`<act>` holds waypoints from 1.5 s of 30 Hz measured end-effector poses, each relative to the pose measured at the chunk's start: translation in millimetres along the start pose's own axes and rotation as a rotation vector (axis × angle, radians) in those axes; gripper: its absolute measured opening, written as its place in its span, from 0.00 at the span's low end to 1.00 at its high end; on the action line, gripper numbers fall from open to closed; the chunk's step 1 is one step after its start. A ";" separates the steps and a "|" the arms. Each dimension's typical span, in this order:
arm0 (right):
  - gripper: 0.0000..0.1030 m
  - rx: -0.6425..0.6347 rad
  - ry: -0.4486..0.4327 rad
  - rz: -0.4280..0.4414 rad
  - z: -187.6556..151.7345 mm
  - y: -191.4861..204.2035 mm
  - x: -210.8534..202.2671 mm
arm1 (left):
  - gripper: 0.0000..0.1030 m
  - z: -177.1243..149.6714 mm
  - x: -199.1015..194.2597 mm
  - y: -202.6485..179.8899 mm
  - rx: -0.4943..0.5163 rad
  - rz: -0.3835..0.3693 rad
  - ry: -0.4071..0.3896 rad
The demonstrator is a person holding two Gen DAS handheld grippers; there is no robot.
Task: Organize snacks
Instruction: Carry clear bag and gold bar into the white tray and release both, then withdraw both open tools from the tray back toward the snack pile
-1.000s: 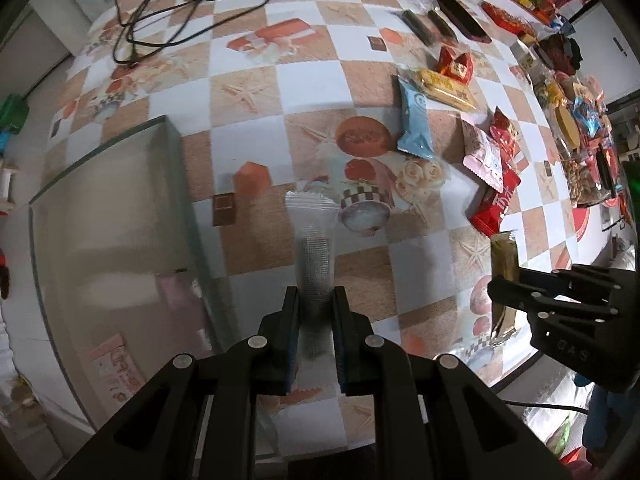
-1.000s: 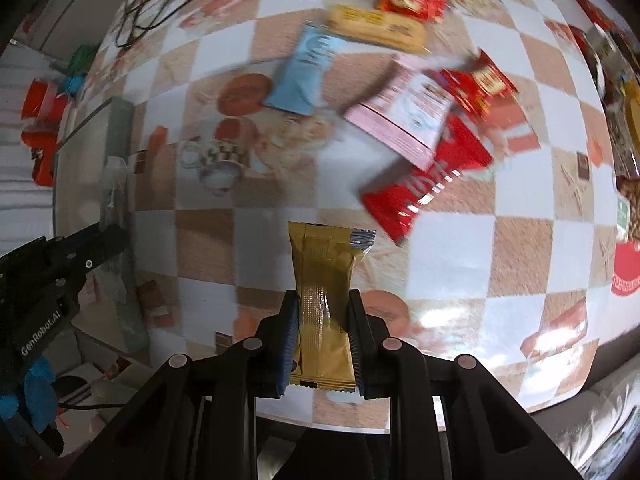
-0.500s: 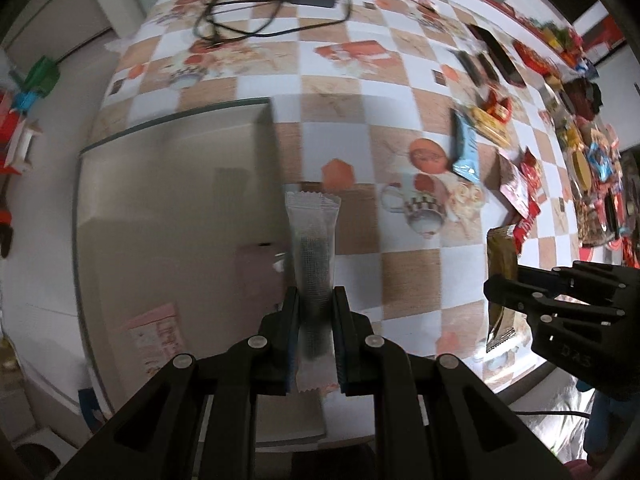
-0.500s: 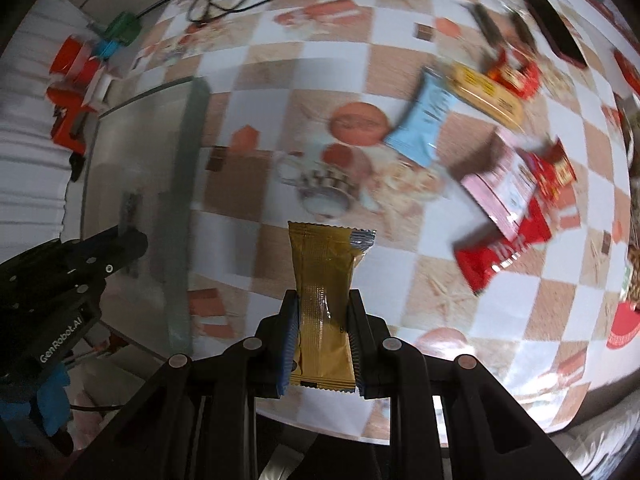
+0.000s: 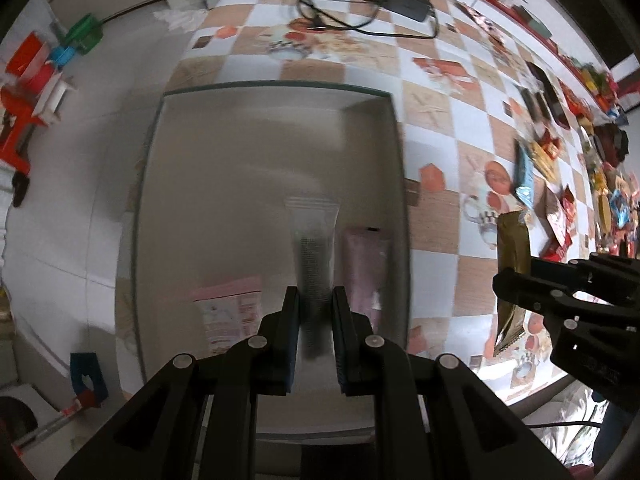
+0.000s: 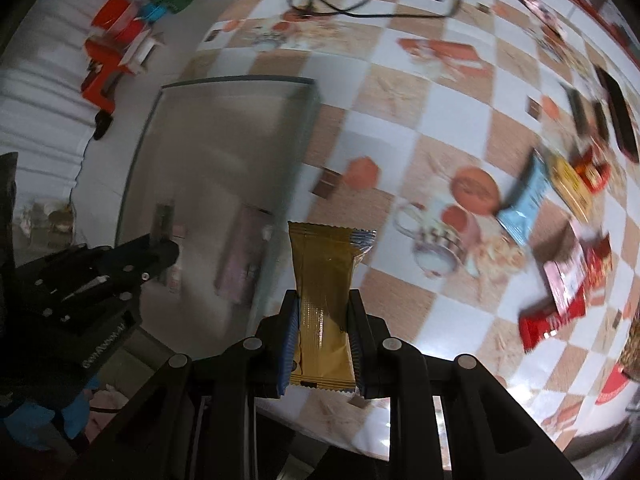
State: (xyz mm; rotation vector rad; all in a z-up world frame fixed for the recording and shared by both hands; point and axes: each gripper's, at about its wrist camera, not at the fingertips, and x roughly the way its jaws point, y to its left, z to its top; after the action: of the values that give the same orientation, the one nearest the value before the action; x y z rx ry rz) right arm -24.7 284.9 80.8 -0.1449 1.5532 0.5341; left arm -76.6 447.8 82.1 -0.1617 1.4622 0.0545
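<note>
Snacks could miss the clear box (image 5: 394, 152). Left fingers (image 5: 316, 322) pinch a see-through packet (image 5: 313, 240) over it. Right fingers (image 6: 323, 330) pinch a gold packet (image 6: 325, 280) over the box's wall, where it could drop onto the bench (image 6: 452, 120).

Your right gripper (image 6: 322, 316) clamps a gold snack packet (image 6: 323, 280) over the checkered table (image 6: 440, 120), beside the clear bin (image 6: 224, 136) (pink packet (image 6: 240, 256) inside).
</note>
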 end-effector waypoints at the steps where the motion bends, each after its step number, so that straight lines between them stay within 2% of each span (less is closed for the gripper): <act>1: 0.24 -0.009 0.001 0.004 3.1 5.0 1.5 | 0.16 -0.3 0.2 3.5 -0.005 0.002 0.000; 13: 0.24 -0.086 0.037 0.020 29.8 56.4 22.1 | 0.16 -6.6 13.0 32.6 -0.034 0.041 0.034; 34: 0.24 -0.111 0.121 0.019 51.9 89.9 65.7 | 0.17 -7.5 38.8 35.5 -0.033 0.065 0.081; 37: 0.24 -0.109 0.126 0.012 53.1 92.0 70.9 | 0.24 -7.1 39.1 31.2 -0.018 0.077 0.078; 39: 0.25 -0.107 0.127 0.009 52.8 93.5 71.2 | 0.39 -8.5 39.3 30.2 -0.015 0.085 0.076; 41: 0.25 -0.104 0.128 0.007 54.0 93.4 71.9 | 0.63 -7.9 37.0 28.4 -0.014 0.104 0.062; 43: 0.25 -0.101 0.129 0.004 54.5 93.6 71.9 | 0.71 -7.4 34.2 27.0 -0.014 0.115 0.047; 45: 0.25 -0.099 0.125 -0.002 54.8 92.9 71.3 | 0.74 -6.1 32.5 25.5 -0.012 0.122 0.041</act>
State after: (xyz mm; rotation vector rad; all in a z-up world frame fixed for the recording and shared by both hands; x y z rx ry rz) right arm -18.2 406.0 36.0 -0.2596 1.6486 0.6096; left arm -82.5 470.1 47.3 -0.0839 1.5115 0.1599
